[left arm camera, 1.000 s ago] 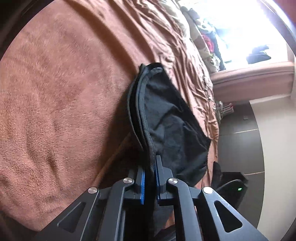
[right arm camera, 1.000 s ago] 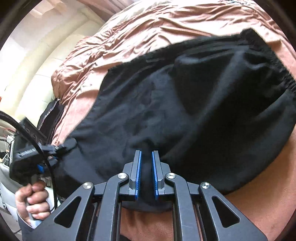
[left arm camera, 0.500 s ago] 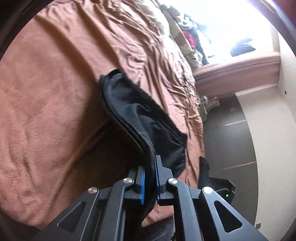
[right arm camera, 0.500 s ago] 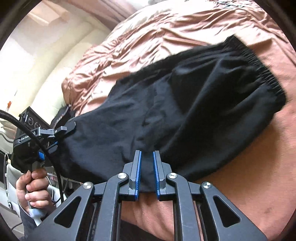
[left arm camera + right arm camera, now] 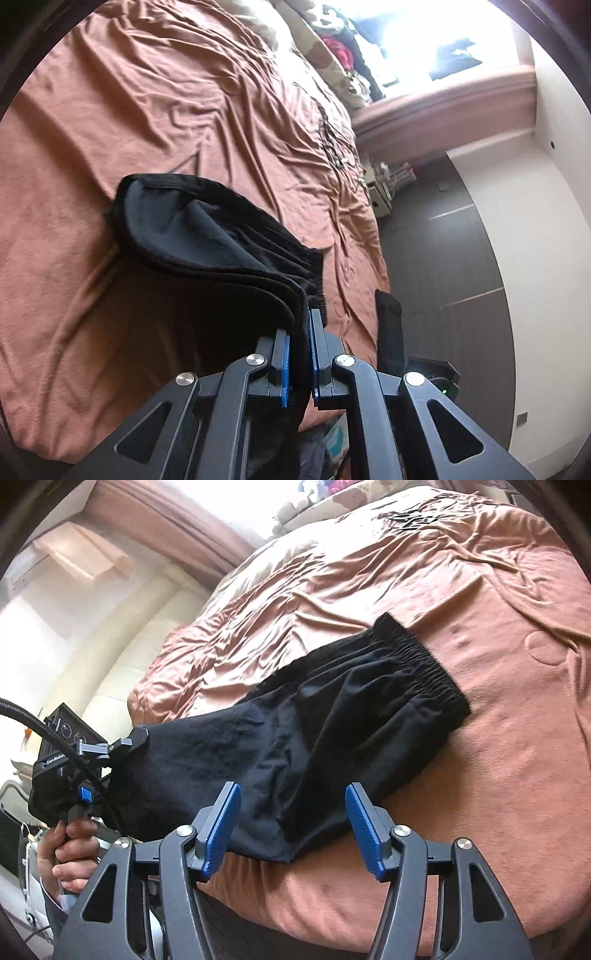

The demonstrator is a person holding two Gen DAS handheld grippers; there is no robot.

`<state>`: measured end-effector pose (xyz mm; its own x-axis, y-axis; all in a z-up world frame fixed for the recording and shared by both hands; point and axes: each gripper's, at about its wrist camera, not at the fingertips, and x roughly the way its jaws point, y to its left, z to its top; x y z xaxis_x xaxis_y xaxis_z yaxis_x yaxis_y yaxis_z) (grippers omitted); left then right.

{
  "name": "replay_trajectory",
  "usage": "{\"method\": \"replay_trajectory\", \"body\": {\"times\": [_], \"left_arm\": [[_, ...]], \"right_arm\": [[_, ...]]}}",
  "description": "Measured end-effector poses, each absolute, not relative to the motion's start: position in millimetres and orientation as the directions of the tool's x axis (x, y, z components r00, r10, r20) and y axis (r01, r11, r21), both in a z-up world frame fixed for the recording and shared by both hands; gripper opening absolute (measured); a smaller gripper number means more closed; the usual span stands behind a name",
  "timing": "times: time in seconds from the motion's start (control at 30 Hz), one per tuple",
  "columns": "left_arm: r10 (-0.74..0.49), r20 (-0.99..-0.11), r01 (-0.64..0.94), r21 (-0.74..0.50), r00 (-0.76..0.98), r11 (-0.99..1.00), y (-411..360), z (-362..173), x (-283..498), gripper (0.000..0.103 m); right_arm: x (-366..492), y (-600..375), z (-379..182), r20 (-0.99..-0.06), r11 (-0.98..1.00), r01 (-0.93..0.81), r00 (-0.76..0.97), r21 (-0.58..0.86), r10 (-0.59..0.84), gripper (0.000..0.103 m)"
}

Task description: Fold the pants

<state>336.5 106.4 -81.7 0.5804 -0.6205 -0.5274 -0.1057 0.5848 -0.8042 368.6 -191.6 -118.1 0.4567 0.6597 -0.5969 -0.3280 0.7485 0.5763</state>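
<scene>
R claw (image 5: 291, 827) let go, opening, nothing between; L claw (image 5: 300, 354) clamps 1 pants (image 5: 332, 716).

We count one pair of black pants (image 5: 332, 716) on one brown bedspread (image 5: 498, 738), two grippers — left (image 5: 300, 354), right (image 5: 291, 827) — and one hand (image 5: 68, 853).

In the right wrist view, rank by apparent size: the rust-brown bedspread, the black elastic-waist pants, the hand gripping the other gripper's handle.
1. Rust-brown bedspread, fills most of the frame.
2. Black elastic-waist pants, lying across the middle.
3. Hand, partly cut off at the lower left edge; nearness to the camera may inflate it.
</scene>
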Motion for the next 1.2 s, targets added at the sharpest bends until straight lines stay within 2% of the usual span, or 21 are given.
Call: {"method": "replay_trajectory", "body": {"times": [0.37, 0.87, 0.97, 1.03, 1.07, 1.13, 1.2], "left_arm": [[-0.649, -0.563, -0.082, -0.784, 0.511, 0.616, 52, -80, 373, 0.009], [-0.675, -0.636, -0.083, -0.747, 0.373, 0.659, -33, -115, 426, 0.009], [-0.682, -0.641, -0.089, -0.749, 0.352, 0.657, -43, -121, 430, 0.016], [-0.697, -0.631, -0.089, -0.76, 0.34, 0.644, -48, -124, 432, 0.037], [-0.712, -0.617, -0.085, -0.772, 0.335, 0.63, -51, -125, 432, 0.042], [-0.737, -0.591, -0.07, -0.793, 0.327, 0.605, -57, -124, 432, 0.061], [-0.755, -0.575, -0.049, -0.804, 0.314, 0.592, -63, -121, 430, 0.068]], "right_arm": [[367, -236, -126, -0.559, 0.729, -0.287, 0.488, 0.622, 0.67, 0.058], [362, -303, -143, -0.544, 0.721, -0.186, 0.539, 0.668, 0.643, 0.058], [362, -312, -146, -0.546, 0.72, -0.172, 0.541, 0.672, 0.639, 0.058], [362, -316, -147, -0.55, 0.721, -0.162, 0.542, 0.674, 0.635, 0.058], [362, -318, -147, -0.549, 0.72, -0.16, 0.543, 0.675, 0.635, 0.058], [362, -321, -146, -0.548, 0.719, -0.155, 0.547, 0.677, 0.633, 0.058], [364, -322, -145, -0.544, 0.717, -0.155, 0.55, 0.679, 0.634, 0.058]]}}
